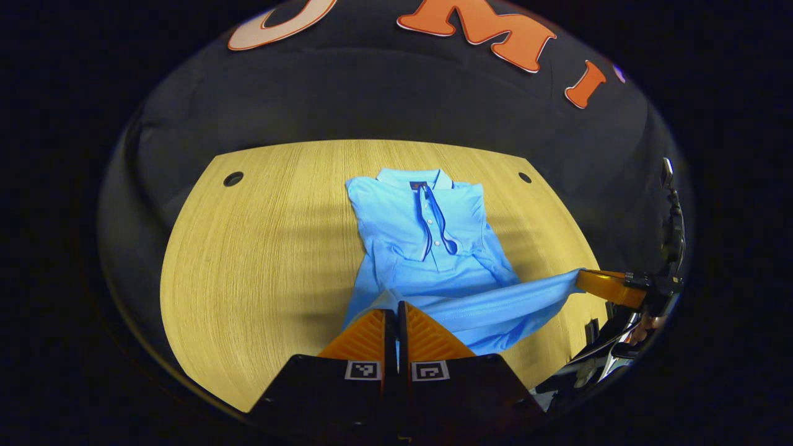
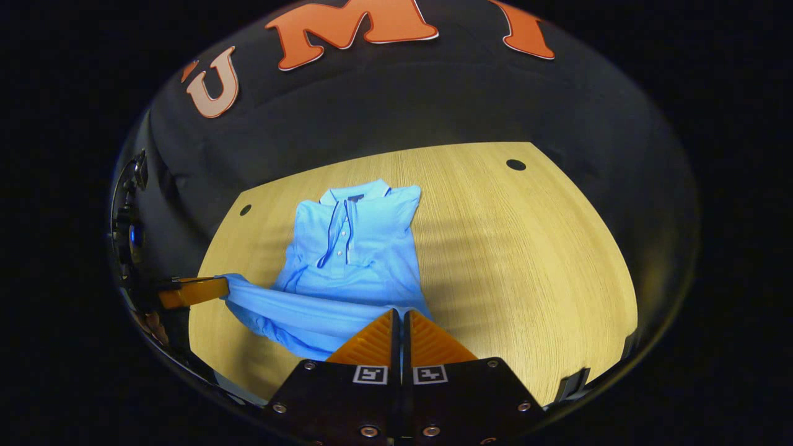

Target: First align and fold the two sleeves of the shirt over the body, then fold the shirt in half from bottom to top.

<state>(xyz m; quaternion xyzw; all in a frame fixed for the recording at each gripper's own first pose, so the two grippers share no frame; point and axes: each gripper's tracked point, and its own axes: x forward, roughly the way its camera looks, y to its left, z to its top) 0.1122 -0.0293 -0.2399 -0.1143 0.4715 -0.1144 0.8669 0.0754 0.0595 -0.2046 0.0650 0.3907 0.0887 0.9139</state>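
Blue polo shirt [image 1: 427, 248] flat on the wooden desk [image 1: 260, 260], collar toward the far wall, sleeves folded over the body. Left hand-held gripper [image 1: 391, 310] pinched on one bottom hem corner, right hand-held gripper [image 2: 398, 317] pinched on the other, hem lifted and stretched between. Seen from the left gripper view: right one at the desk's right edge; from the right gripper view: left one at the left edge.

We see the shirt [image 1: 427, 248] as soft, matt knitted cloth with 1 smooth placket. We note the table [image 2: 526, 248] as pale wood-grain, faintly satin, and the booth wall [image 1: 384, 93] as matt cloth.
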